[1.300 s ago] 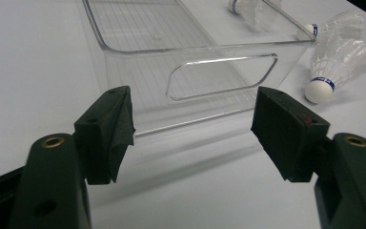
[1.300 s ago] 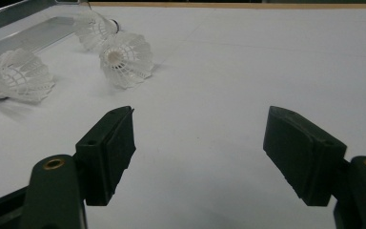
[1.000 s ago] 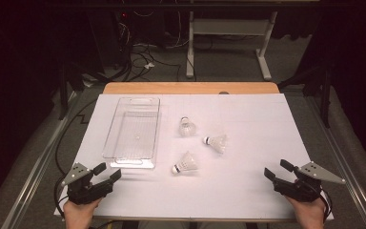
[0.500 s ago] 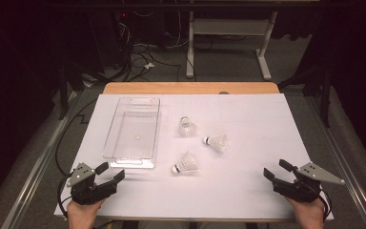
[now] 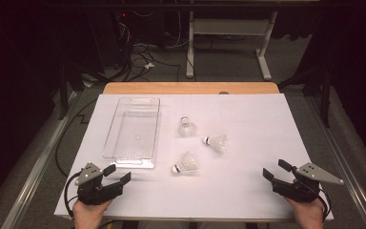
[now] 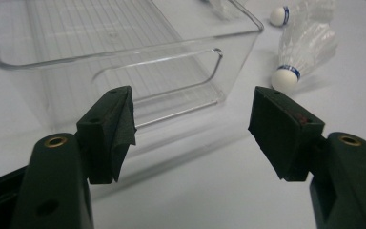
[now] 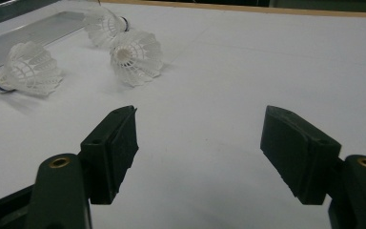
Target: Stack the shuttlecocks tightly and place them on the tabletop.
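Three shuttlecocks lie mid-table on white paper, right of the clear plastic bin. Nearest shuttlecock lies on its side, cork toward the left gripper, jaws spread, unobstructed. Right gripper: spread, empty, well apart.

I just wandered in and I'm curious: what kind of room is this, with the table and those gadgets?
Probably a lab or workshop set up for recording: a white-covered table in a dark room, loose cables on the floor, and a person holding a left gripper and a right gripper.
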`<state>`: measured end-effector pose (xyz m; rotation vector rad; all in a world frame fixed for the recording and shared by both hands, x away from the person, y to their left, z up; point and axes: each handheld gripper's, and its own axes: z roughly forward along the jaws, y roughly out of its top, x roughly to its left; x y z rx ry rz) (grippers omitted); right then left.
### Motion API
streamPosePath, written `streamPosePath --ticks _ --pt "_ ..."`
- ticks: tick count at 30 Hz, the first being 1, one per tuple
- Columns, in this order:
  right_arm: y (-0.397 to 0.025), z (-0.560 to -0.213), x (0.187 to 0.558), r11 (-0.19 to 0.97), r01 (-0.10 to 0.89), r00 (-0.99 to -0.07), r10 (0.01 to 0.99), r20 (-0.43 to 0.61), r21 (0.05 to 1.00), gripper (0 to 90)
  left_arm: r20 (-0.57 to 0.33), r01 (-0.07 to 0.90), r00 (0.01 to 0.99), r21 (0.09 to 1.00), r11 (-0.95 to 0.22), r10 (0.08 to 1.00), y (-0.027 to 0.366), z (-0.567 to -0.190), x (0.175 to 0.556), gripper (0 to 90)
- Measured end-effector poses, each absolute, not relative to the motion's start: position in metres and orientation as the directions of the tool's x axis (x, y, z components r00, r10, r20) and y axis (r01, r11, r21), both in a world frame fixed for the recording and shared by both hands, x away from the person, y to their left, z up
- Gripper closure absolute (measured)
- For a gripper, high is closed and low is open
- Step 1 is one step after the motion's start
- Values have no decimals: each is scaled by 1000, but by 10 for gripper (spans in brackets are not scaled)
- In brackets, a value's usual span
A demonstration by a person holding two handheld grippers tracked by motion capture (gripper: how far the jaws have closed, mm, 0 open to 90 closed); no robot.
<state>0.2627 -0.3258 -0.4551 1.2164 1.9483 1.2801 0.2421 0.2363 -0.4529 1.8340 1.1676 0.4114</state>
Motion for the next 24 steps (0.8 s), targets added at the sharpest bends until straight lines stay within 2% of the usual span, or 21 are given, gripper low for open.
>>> streamPosePath --ticks 9,24 --pt "-325 -455 263 159 406 -479 876 61 900 285 -174 551 539 813 -189 824 222 -453 245 372" --pt "-325 -455 263 153 407 -484 873 70 900 278 -182 551 566 809 -205 804 203 -453 246 368"
